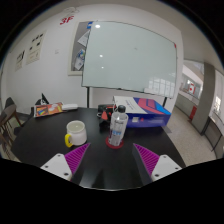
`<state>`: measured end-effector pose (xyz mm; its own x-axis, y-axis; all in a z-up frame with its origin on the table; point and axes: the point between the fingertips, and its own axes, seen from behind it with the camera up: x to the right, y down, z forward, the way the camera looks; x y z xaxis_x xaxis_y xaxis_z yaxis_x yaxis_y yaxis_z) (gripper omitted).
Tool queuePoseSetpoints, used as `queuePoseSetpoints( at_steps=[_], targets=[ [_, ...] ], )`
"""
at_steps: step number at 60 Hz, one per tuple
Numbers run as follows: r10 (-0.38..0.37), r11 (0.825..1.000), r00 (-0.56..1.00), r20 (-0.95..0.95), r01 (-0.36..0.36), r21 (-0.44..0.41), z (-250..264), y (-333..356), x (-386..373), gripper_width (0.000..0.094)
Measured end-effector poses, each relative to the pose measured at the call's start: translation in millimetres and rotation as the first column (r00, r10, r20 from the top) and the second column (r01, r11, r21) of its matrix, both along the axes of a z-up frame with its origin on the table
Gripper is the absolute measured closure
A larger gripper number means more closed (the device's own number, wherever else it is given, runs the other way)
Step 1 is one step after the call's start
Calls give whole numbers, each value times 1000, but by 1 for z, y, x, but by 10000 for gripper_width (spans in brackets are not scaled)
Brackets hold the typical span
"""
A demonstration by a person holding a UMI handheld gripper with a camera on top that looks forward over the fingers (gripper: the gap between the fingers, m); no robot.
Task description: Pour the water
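Note:
A clear plastic water bottle point(119, 126) with a white cap stands upright on a red coaster point(115, 144) on the dark table point(110, 168). To its left a yellow mug point(75, 133) with a white rim sits on the table. My gripper point(112, 160) is open, its two magenta pads point(76, 157) wide apart on either side. The bottle stands just ahead of the fingers, between their lines, with clear gaps at both sides. Nothing is held.
Behind the bottle lies a blue and white box point(147, 112) with papers. A book point(47, 109) lies at the table's far left, near a chair point(9, 115). A large whiteboard point(128, 60) hangs on the back wall.

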<state>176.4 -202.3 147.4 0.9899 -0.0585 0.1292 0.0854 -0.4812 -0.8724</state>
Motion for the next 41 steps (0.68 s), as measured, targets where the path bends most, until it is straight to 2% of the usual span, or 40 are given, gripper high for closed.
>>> queuePoseSetpoints(
  at_steps=[5, 12, 22, 29, 41],
  targets=[
    [-21, 1000, 1000, -3, 21, 1, 15, -40, -16, 92],
    [-8, 1000, 999, 32, 8, 8, 32, -87, -36, 94],
    [-35, 999, 999, 41, 35, 5, 40, -131, -50, 91],
    [-68, 998, 997, 36, 67, 19, 48, -142, -47, 92],
    [-78, 996, 997, 16, 77, 42, 59, -145, -56, 92]
  ],
)
